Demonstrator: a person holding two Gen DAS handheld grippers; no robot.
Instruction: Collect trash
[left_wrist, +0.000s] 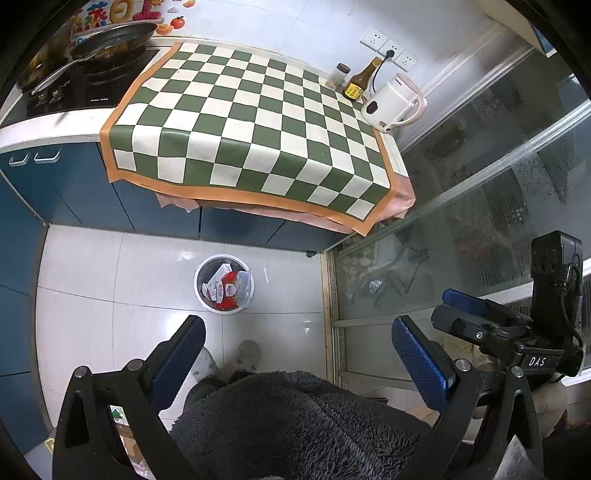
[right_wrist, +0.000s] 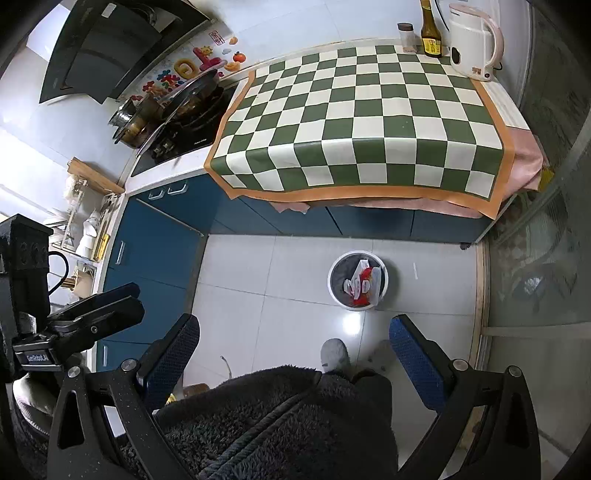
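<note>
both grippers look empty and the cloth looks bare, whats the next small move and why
Probably pull both back and stop. The left gripper and right gripper are open and empty, the packets sit in the bin, and the checkered cloth shows only the kettle and bottle.

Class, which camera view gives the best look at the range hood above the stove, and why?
The right wrist view. It shows the dark range hood slanting from the wall above the pans on the stove. The left wrist view cuts it off entirely: only the stove and a pan appear at its top left corner.
</note>
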